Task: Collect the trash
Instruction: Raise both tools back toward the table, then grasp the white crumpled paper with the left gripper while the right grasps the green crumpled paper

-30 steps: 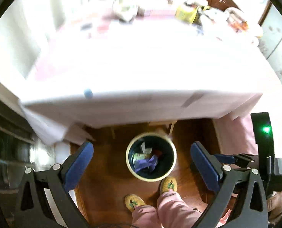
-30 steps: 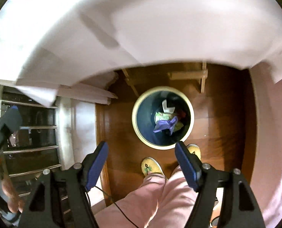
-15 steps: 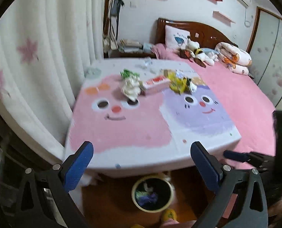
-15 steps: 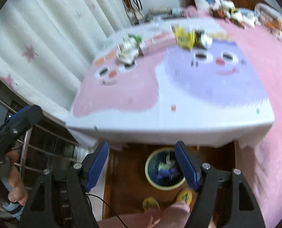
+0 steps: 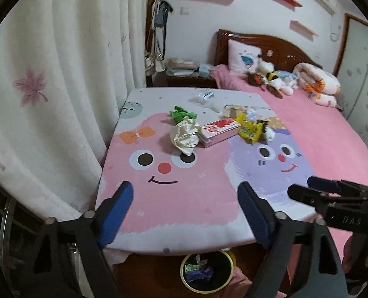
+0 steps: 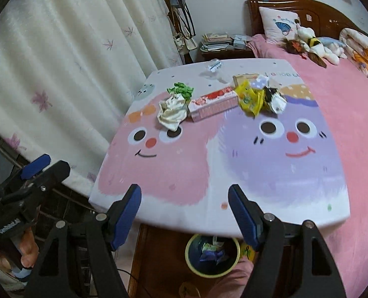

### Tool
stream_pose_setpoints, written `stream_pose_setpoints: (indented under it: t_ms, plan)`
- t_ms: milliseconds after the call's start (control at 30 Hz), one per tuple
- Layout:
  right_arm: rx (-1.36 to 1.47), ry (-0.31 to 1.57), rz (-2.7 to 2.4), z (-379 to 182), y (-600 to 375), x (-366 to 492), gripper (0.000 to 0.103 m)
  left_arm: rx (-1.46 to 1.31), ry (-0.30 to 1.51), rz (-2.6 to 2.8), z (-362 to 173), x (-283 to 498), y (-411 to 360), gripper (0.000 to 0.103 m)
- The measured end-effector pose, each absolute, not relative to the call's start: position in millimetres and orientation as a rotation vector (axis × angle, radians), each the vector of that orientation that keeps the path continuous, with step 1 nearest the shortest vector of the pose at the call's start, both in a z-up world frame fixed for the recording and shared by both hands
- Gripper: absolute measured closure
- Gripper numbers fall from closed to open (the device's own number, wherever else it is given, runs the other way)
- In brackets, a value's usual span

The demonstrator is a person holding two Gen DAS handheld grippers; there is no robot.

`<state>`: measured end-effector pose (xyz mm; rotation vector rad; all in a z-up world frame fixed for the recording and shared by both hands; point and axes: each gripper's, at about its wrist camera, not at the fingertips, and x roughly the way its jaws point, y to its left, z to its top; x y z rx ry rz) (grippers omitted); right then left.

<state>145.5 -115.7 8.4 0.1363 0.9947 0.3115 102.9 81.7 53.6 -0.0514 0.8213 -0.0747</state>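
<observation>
Both claws have risen from the trash bin (image 5: pixel 207 273), the left gripper (image 5: pixel 185 213) just narrowing but empty, the right gripper (image 6: pixel 185 213) wide and empty, so the crumpled wrapper (image 5: pixel 185 136) near the tabletop's far edge seems next.

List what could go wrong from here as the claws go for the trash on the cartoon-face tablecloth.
1. The crumpled cream wrapper, the flat pink carton and the crumpled yellow plastic bag lie packed together, so a grab at one could drag or knock its neighbours.
2. The round yellow-rimmed waste bin sits partly under the table edge, so a dropped piece might miss it.
3. The loose tablecloth could snag on a blue pad.
</observation>
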Motion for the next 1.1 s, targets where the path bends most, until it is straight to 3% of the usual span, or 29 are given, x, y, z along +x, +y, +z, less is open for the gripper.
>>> stream_pose_setpoints:
  t_ms: [333, 667, 1067, 1100]
  plan:
    - [0.106, 1.058, 0.441, -14, -133, 280, 0.030, -0.105, 0.946, 0.033, 17, 233, 63, 0.020]
    - [0.063, 1.145, 0.570, -57, -139, 400, 0.030, -0.199, 1.098, 0.173, -69, 356, 52, 0.020]
    - [0.030, 1.213, 0.699, -97, -94, 481, 0.030, -0.332, 1.220, 0.255, -138, 410, 69, 0.020]
    - [0.026, 1.218, 0.706, -100, -87, 486, 0.030, -0.359, 1.219, 0.250, -141, 410, 71, 0.024]
